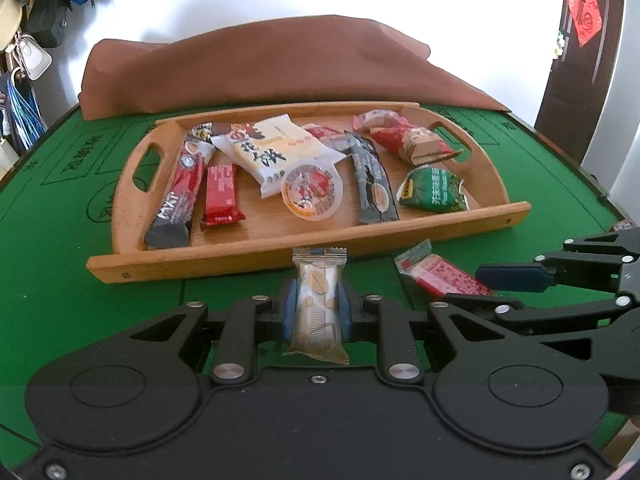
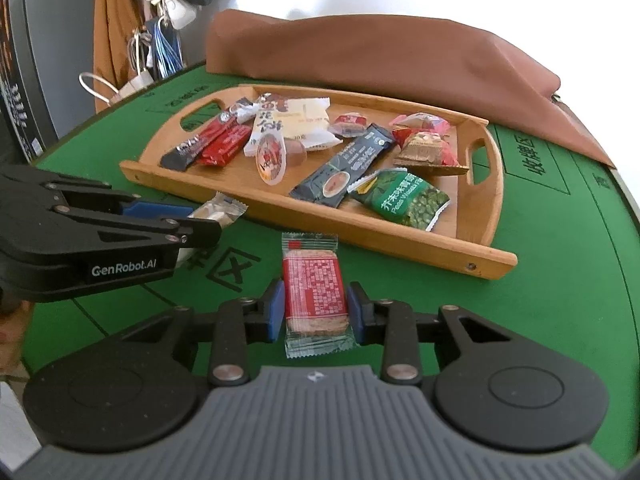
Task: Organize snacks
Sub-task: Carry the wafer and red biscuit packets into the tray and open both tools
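Note:
A white and tan snack packet point(image 1: 318, 304) lies lengthwise on the green felt just in front of the wooden tray point(image 1: 280, 249). My left gripper point(image 1: 318, 310) is shut on it, blue pads pressed on both long sides. In the right wrist view, a red snack packet point(image 2: 314, 292) with clear crimped ends sits between the pads of my right gripper point(image 2: 315, 310), which touch both its sides. The left gripper point(image 2: 200, 226) shows at the left there, holding its packet point(image 2: 224, 210). The right gripper point(image 1: 480, 288) and red packet point(image 1: 436, 276) appear at the right of the left wrist view.
The tray point(image 2: 360, 229) holds several snacks: red and black sticks, a white packet, a round jelly cup point(image 1: 312, 192), and a green pea bag point(image 2: 404, 200). A brown cloth bag point(image 1: 280, 60) lies behind it. Bags hang at the table's far left point(image 2: 168, 8).

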